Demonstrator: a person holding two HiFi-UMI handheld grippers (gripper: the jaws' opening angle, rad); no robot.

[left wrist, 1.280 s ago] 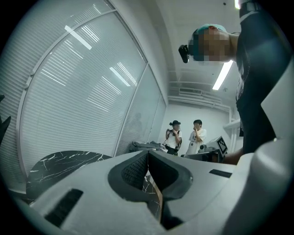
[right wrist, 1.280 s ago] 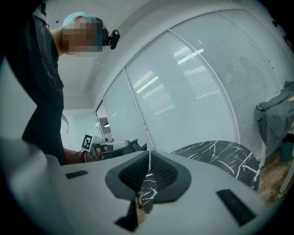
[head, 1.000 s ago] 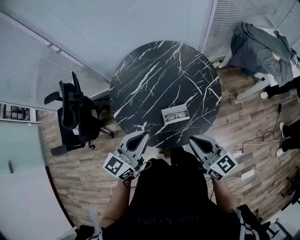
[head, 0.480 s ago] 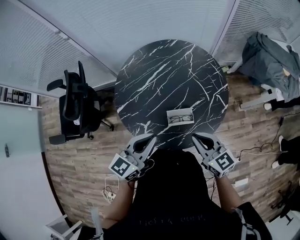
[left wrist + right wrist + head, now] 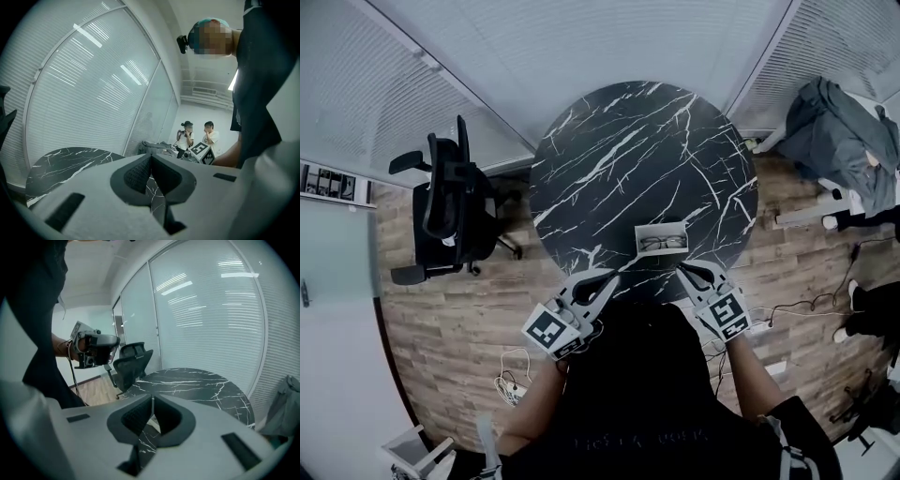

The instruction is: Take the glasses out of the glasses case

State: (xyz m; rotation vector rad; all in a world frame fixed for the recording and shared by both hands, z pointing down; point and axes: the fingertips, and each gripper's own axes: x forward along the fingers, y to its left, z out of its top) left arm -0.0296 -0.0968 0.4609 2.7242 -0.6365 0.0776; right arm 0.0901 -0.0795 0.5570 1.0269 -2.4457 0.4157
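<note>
An open white glasses case (image 5: 661, 240) lies near the front edge of the round black marble table (image 5: 619, 159), with dark-framed glasses (image 5: 662, 243) inside it. My left gripper (image 5: 607, 277) hovers at the table's front edge, left of the case, its jaws pressed together with nothing between them (image 5: 151, 161). My right gripper (image 5: 684, 269) sits just in front of the case's right corner, apart from it, and is also shut and empty (image 5: 153, 404). Neither gripper view shows the case.
A black office chair (image 5: 450, 211) stands left of the table on the wood floor. A grey coat (image 5: 839, 131) is draped over furniture at the right. Cables and a power strip (image 5: 511, 386) lie on the floor. Two people (image 5: 197, 136) stand far off.
Both grippers have moved forward to the table's front edge; the right one now lies close to the case. The case and glasses have not moved.
</note>
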